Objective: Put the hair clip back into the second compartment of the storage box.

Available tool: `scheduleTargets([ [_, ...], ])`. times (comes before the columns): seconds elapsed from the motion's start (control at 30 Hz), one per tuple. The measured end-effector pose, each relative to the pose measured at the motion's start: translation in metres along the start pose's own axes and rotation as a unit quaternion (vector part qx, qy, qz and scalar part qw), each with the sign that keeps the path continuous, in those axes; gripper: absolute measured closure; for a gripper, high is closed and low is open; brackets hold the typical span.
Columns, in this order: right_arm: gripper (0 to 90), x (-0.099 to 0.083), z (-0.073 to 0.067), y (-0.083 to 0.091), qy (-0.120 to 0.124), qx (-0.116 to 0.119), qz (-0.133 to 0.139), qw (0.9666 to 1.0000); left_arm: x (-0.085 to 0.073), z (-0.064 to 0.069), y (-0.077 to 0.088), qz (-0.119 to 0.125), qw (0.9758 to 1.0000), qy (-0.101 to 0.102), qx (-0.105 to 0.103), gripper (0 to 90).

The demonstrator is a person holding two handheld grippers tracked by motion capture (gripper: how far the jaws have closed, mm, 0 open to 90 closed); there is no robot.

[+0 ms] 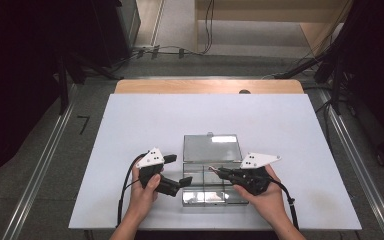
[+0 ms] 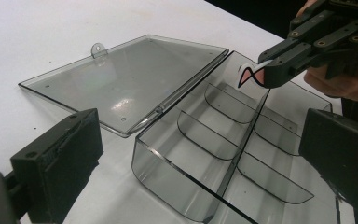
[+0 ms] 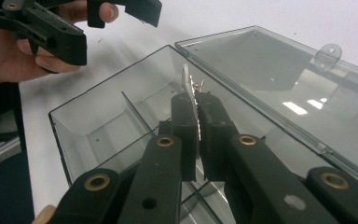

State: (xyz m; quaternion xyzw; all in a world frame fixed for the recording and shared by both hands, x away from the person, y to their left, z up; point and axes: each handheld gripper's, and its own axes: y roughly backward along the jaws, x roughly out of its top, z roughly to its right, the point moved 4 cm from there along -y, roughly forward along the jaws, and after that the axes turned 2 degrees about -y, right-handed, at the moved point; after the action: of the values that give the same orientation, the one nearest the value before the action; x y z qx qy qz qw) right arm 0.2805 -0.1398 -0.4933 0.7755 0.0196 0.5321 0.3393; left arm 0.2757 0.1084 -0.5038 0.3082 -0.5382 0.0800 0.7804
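Your right tool (image 2: 266, 73) pinches a small, flat white-and-red tag (image 2: 248, 74) by its edge—light, thin, slippery—above the clear plastic compartment box (image 2: 168, 156); left tool (image 1: 177, 184) spread.

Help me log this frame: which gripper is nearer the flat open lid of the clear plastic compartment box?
Right. The right gripper hangs over the box's compartments just in front of the lid, pinching a small flat piece. The left gripper sits open off the box's left end.

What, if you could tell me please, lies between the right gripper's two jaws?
A small flat white piece with red marking, pinched in the right gripper above the clear box; the left gripper view shows it.
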Motion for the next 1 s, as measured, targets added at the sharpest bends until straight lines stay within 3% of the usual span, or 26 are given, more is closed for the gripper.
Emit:
scheduleTargets([
  [1.0,83.7,-0.011,0.000,-0.022,-0.012,-0.012,-0.043,0.9989,0.000,0.000,0.000,0.000,1.0000,0.000,0.001,0.0],
])
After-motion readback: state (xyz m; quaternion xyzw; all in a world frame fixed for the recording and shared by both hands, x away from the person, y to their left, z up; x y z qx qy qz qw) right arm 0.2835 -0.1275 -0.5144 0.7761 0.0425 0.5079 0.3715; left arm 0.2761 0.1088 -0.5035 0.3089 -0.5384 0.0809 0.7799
